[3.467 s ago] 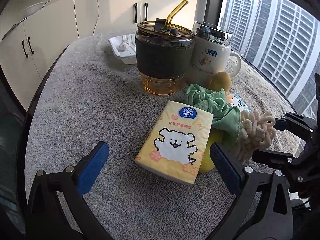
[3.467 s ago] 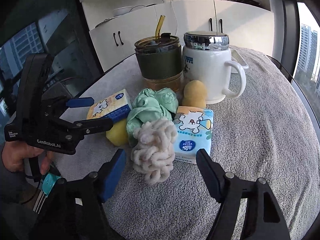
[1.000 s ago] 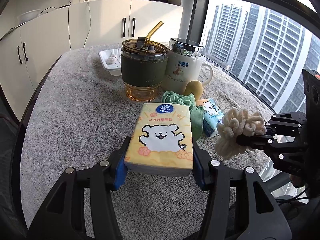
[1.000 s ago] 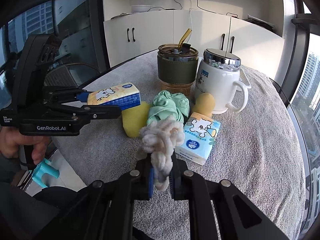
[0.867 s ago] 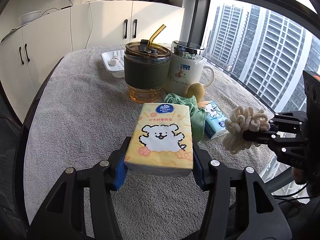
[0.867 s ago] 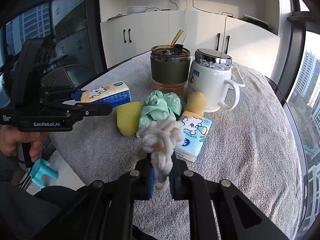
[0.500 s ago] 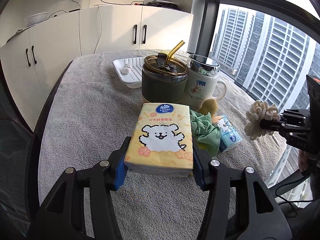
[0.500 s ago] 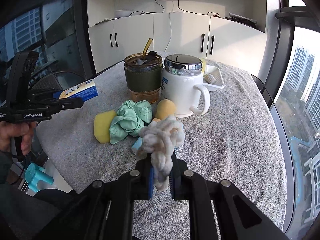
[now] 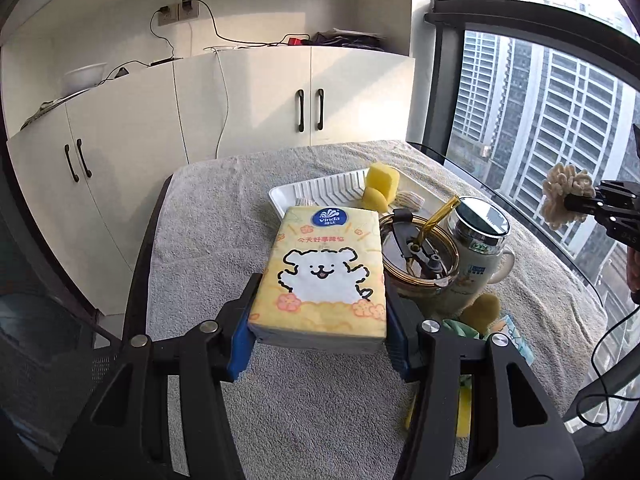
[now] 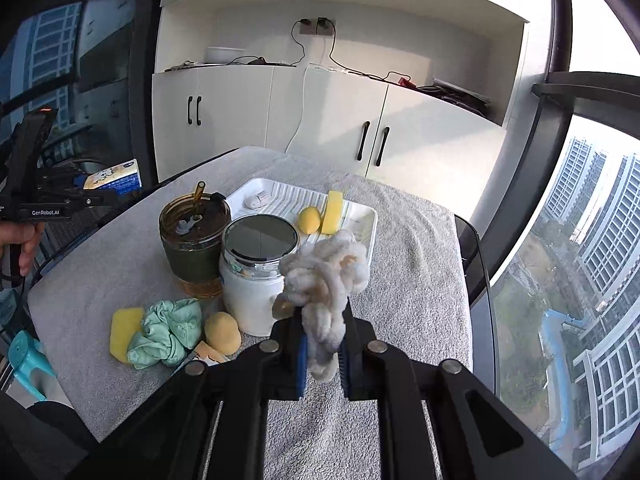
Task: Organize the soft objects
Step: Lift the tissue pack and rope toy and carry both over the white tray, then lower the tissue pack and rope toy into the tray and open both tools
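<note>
My left gripper [image 9: 320, 332] is shut on a yellow tissue pack [image 9: 324, 272] with a white dog print, held in the air over the grey towel-covered table [image 9: 208, 248]. My right gripper [image 10: 323, 344] is shut on a cream knotted chenille bundle [image 10: 324, 268], held above the white mug. A white ribbed tray [image 10: 360, 216] at the table's far side holds a yellow sponge block [image 10: 334, 212], a yellow ball [image 10: 309, 220] and a small pale item. On the towel lie a green cloth [image 10: 168, 332], a yellow sponge [image 10: 124, 336] and a tan puff [image 10: 223, 332].
An amber tumbler with a straw [image 10: 195, 244] and a white lidded mug [image 10: 256, 280] stand between the grippers and the tray. White cabinets [image 9: 248, 112] stand behind the table. Windows [image 9: 560, 120] run along the right. A teal stool [image 10: 28, 360] stands by the table's near left edge.
Both grippers have risen and travelled with their loads. The views now look down over the tumbler and mug to the tray. Neither grip has changed.
</note>
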The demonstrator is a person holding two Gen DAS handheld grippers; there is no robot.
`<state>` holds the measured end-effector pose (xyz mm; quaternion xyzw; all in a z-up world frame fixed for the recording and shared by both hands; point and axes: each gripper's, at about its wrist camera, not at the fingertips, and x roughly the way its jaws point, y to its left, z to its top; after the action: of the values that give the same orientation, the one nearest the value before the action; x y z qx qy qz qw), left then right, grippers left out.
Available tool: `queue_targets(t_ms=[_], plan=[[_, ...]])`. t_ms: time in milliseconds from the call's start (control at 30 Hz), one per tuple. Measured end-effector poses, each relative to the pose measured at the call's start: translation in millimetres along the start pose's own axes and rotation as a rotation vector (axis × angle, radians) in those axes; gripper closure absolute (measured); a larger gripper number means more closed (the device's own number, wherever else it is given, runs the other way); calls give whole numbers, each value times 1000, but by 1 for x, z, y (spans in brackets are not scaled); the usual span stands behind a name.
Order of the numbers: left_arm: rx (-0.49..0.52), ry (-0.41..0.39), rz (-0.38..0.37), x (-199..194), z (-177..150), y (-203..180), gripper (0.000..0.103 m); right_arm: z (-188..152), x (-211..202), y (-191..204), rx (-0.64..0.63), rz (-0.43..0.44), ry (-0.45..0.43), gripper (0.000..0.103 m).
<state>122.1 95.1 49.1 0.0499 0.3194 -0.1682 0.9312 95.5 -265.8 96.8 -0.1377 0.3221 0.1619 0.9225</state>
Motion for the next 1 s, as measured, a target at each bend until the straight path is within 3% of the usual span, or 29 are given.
queue_targets(t_ms=[467, 733, 1000], plan=[[108, 46, -28, 102, 88, 10, 52, 90, 105, -33, -123, 19, 37, 90], [115, 110, -61, 162, 101, 12, 52, 109, 169, -33, -143, 84, 93, 90], [118, 197, -99, 211, 89, 13, 52, 99, 214, -40, -129, 166, 160, 89]])
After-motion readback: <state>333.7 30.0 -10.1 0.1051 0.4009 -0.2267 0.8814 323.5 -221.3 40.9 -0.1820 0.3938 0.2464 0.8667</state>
